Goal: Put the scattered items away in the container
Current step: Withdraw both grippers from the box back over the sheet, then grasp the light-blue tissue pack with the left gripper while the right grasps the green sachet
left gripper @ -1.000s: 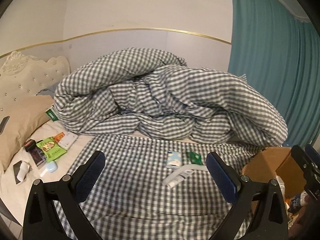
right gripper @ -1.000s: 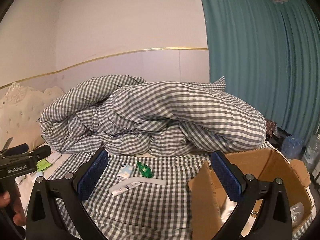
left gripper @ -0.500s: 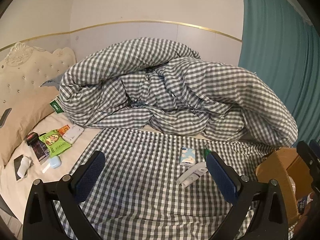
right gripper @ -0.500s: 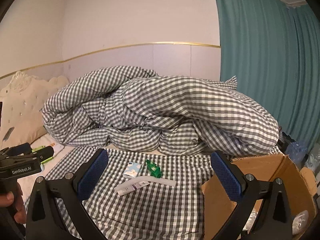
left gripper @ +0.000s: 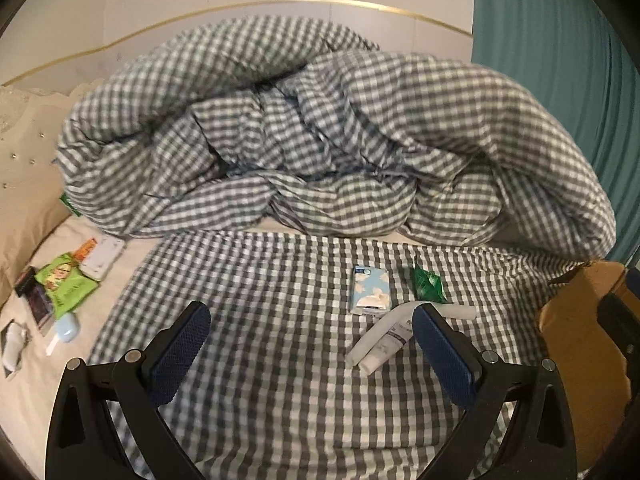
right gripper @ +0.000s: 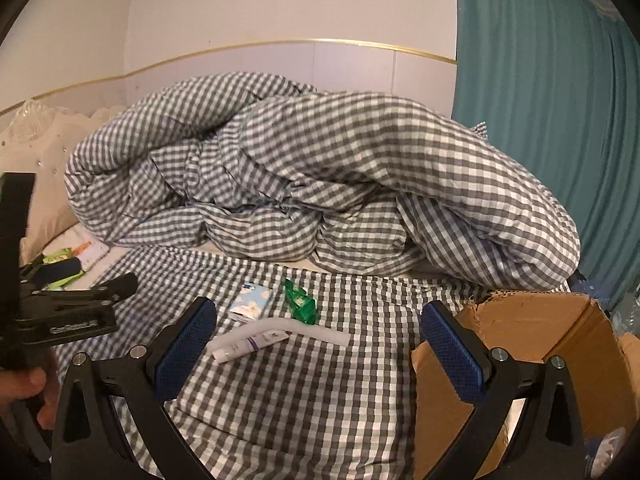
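Note:
On the checked sheet lie a blue tissue pack [left gripper: 370, 290] [right gripper: 252, 300], a green wrapped packet [left gripper: 427, 285] [right gripper: 301, 302], a white tube [left gripper: 384, 346] [right gripper: 250, 345] and a white bent strip [right gripper: 308, 330]. The cardboard box [right gripper: 532, 344] stands open at the right; its edge shows in the left wrist view [left gripper: 576, 340]. My left gripper [left gripper: 310, 354] is open and empty, just short of the tube. My right gripper [right gripper: 318, 354] is open and empty, between the items and the box. The left gripper body also shows in the right wrist view [right gripper: 68, 312].
A big bundled checked duvet [left gripper: 320, 140] fills the back of the bed. More small items lie on the bare mattress at the left: a green snack bag [left gripper: 64, 284], a white pack [left gripper: 102, 258], a light blue case [left gripper: 66, 328]. A teal curtain [right gripper: 552, 120] hangs at the right.
Both grippers have moved forward and lower over the bed, so the items look nearer. Both stay open and empty.

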